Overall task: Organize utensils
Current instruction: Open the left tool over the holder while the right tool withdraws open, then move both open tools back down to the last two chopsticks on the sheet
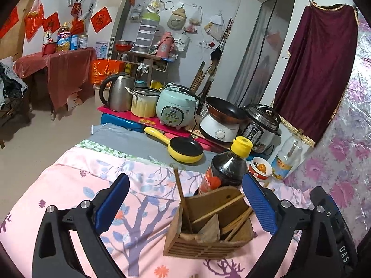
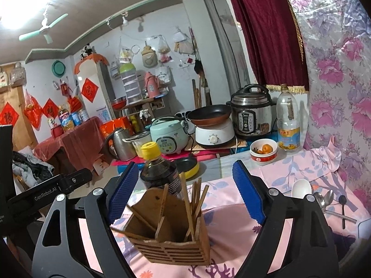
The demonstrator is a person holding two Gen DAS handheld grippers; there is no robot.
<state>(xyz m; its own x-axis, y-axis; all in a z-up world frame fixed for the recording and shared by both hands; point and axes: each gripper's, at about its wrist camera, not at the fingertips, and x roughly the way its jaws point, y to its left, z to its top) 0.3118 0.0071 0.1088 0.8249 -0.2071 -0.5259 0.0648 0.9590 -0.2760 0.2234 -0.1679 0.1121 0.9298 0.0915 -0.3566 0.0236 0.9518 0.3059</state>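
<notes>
**Both grippers spread wide around the chopstick caddy, spoons yet to be gathered**

Left gripper (image 1: 185, 208) and right gripper (image 2: 180, 193) stand spread, blue pads clear of everything and nothing held, as we face the wooden utensil holder (image 2: 168, 243) on the pink floral cloth (image 1: 69, 185). Chopsticks (image 2: 193, 205) already lean in its compartments, several on one side, a few crossing the divider at odd angles, and one pokes out low through the holder's left wall, so we judge the chopstick part largely done, if untidy. What is left, as we read it: a white ceramic spoon (image 2: 301, 187), two metal spoons (image 2: 324, 199) and a dark spoon (image 2: 342, 202) lie loose on the cloth, well to the right of the holder and apart from it.

Room to move is uneven. A dark sauce bottle (image 2: 160, 173) with a yellow cap stands just behind the holder, close enough that a careless reach could tip it. A small bowl of oranges (image 2: 263, 153) and a clear bottle (image 2: 288, 125) sit farther back, near the flowered wall covering. The cloth between holder and spoons looks open. On the left the cloth ends at the table's edge, floor beyond.
</notes>
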